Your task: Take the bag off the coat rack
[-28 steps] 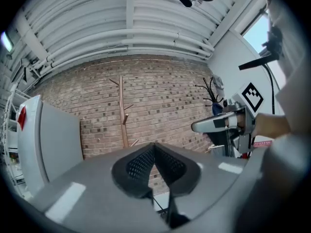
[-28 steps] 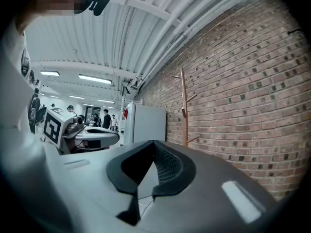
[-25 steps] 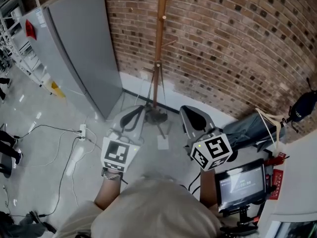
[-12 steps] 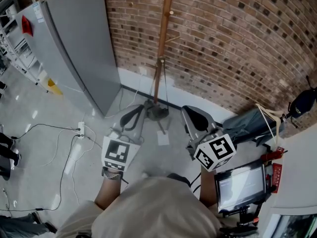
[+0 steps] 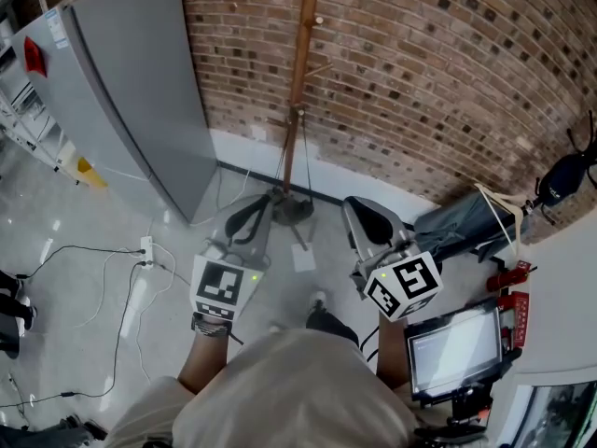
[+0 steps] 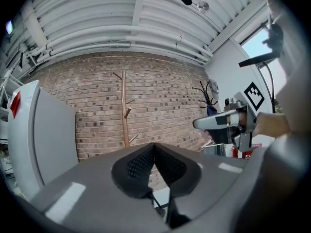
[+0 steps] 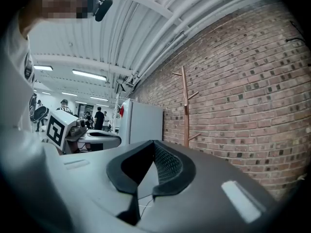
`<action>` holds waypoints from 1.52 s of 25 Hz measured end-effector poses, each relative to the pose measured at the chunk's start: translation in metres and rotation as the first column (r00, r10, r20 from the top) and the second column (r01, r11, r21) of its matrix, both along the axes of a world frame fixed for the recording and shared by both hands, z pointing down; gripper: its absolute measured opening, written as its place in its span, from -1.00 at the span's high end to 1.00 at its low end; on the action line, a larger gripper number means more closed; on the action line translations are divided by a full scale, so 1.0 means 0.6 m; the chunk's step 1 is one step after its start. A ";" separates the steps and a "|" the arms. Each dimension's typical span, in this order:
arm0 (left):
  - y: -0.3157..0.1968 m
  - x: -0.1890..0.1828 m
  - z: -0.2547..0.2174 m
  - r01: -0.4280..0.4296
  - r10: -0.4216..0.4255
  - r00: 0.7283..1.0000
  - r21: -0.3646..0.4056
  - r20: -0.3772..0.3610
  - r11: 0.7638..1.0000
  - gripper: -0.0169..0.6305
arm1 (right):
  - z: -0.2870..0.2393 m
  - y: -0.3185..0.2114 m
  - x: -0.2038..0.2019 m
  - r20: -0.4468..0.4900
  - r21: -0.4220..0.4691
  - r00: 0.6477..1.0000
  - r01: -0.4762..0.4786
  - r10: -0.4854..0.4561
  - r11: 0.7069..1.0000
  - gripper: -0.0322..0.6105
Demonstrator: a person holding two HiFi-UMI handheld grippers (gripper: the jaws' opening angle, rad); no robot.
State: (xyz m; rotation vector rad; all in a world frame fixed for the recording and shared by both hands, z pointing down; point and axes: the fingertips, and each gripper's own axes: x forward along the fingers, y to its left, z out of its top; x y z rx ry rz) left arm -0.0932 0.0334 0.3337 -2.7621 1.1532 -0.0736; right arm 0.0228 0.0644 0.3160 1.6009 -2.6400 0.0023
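- Left gripper point(image 5: 252, 215) and right gripper point(image 5: 366, 220): jaws pressed together on both, with nothing between them. You hold them side by side and level, as a second ago, aimed at the brick wall point(image 5: 438, 73).
- Shoe point(image 5: 322, 315): newly in view below the grippers, so you appear to have stepped toward the wall.
- Wooden coat rack point(image 5: 297, 82): straight ahead. Its visible pegs are bare in every view.
- Dark bag point(image 5: 567, 181): hangs at the far right from a black branching hook point(image 6: 208, 93), well apart from both grippers. It is probably the task's bag, though too small to be sure.
- Meaning: this is approach only. No reach has begun, and the jaws must part before any grasp.
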 end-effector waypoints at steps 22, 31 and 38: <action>-0.155 0.039 0.017 0.073 -0.072 0.997 -0.032 0.037 0.997 0.95 | 0.018 -0.190 0.053 0.059 -0.026 0.998 0.025 -0.023 0.999 0.89; -0.227 0.078 0.023 0.150 -0.147 0.988 -0.062 0.052 0.987 0.95 | 0.046 -0.278 0.103 0.028 -0.077 0.998 0.057 -0.055 0.995 0.89; -0.269 0.113 0.043 0.215 -0.209 0.975 -0.083 0.075 0.973 0.95 | 0.075 -0.326 0.135 0.027 -0.116 0.994 0.110 -0.108 0.987 0.89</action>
